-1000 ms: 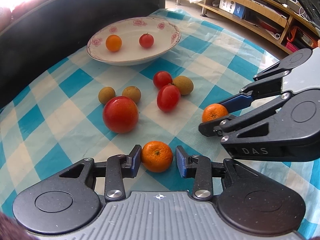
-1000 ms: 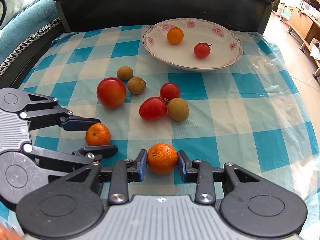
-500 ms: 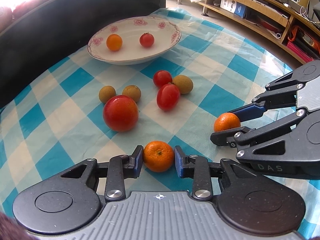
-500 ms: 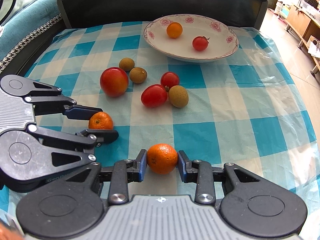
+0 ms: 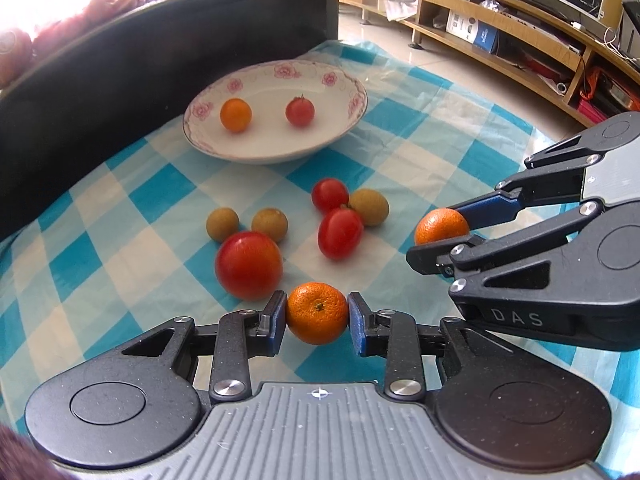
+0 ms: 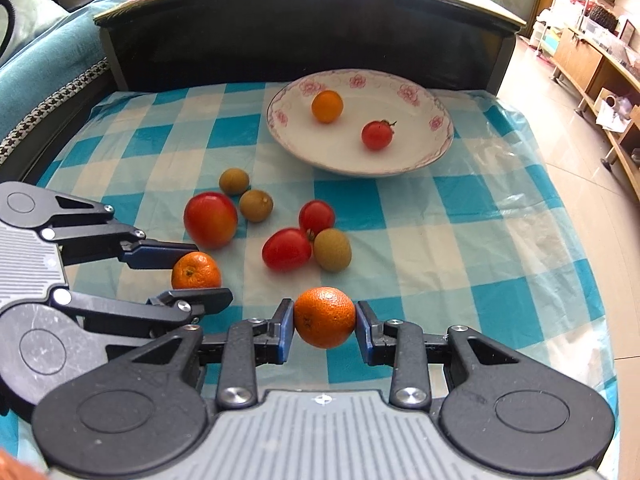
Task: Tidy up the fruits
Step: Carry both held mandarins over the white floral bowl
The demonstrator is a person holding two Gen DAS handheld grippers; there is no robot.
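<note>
Each gripper, the left gripper (image 5: pixel 317 316) and the right gripper (image 6: pixel 325 318), pinches its own mandarin above the desk (image 6: pixel 460 248), with the flowered bowl (image 5: pixel 340 136) straight ahead beyond the loose fruit.

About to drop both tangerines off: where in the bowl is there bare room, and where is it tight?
In the bowl, the near white floor in front of the small orange and cherry tomato is bare, as is its left side. The cloth right of the bowl is bare. It is crowded between bowl and claws, around the big tomato.
</note>
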